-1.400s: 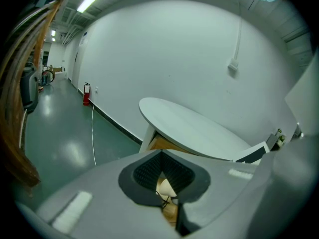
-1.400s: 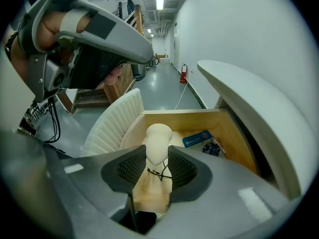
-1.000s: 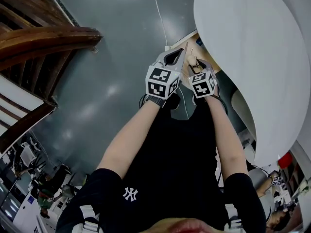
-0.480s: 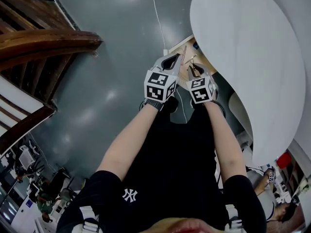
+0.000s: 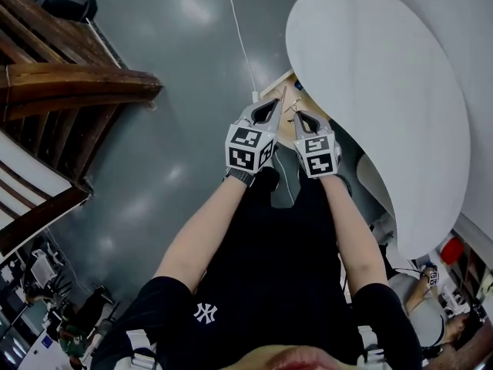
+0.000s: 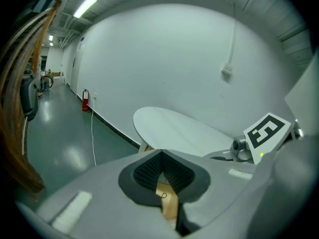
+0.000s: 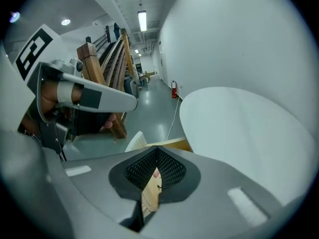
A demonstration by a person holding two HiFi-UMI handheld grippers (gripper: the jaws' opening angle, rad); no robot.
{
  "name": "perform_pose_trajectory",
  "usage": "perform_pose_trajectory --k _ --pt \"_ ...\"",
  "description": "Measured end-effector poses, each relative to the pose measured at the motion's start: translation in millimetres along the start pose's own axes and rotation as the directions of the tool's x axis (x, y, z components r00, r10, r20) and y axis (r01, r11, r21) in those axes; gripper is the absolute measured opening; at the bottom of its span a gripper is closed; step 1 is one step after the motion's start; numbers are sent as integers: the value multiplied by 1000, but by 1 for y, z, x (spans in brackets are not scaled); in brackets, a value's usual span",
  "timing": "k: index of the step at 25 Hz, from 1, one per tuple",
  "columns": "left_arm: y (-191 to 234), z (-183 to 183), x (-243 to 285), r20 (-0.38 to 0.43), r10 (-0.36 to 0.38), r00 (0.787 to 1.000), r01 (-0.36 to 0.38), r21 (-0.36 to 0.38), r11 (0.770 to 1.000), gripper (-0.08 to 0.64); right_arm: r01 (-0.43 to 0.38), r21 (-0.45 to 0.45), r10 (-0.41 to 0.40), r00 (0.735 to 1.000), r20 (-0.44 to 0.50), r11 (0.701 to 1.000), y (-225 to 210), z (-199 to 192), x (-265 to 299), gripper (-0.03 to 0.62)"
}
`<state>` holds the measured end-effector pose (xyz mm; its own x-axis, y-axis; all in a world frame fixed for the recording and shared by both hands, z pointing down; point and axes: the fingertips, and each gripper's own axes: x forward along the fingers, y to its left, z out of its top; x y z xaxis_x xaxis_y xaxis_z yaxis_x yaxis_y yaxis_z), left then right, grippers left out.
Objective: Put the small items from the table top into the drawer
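Held side by side at arm's length, both grippers are shut with nothing between the jaws. My left gripper [image 5: 271, 108] and right gripper [image 5: 302, 118] hang over the near edge of a white oval table [image 5: 385, 91]. Between them shows a light wooden piece [image 5: 286, 126] under the table's edge; whether it is the drawer I cannot tell. The left gripper view has its closed jaw tips [image 6: 160, 152] in front of the table [image 6: 174, 128]. The right gripper's tips [image 7: 157, 148] also meet, with the table [image 7: 239, 118] at the right. No small items are visible.
Dark wooden stair rails [image 5: 69, 91] stand at the left over a grey-green glossy floor [image 5: 177, 68]. A white cable [image 5: 240, 37] runs across the floor to the table. A red fire extinguisher [image 6: 85, 99] stands by the wall. Other people stand at the lower edges.
Both grippers have drifted slightly left and up in the head view and stay shut. More of the table top has come into view.
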<state>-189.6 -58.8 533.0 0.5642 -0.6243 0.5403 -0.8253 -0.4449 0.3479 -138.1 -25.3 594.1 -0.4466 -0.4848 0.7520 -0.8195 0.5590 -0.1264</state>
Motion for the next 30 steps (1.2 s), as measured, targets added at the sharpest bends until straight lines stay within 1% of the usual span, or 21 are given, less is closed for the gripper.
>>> perform_pose_trajectory --k 6,12,16,19,22,30 --pt "-28 30 -17 36 -35 999 34 24 999 0 25 43 -29 995 92 999 -5 36 -44 23" --pt "-49 57 -35 63 -72 995 68 65 996 0 52 58 -62 981 183 997 -5 76 -82 23" --pt "-62 77 -46 85 -84 993 77 78 994 0 65 62 -78 968 240 996 -9 101 -109 21" --pt "-73 89 -55 93 -107 990 101 71 992 0 70 63 -85 956 279 996 -9 114 -127 21" --pt "-86 102 -64 107 -128 986 119 84 989 0 73 64 -90 948 307 995 -8 123 -141 21" --pt "-111 147 -82 187 -153 970 134 112 985 0 95 58 -110 908 405 994 -15 166 -183 21"
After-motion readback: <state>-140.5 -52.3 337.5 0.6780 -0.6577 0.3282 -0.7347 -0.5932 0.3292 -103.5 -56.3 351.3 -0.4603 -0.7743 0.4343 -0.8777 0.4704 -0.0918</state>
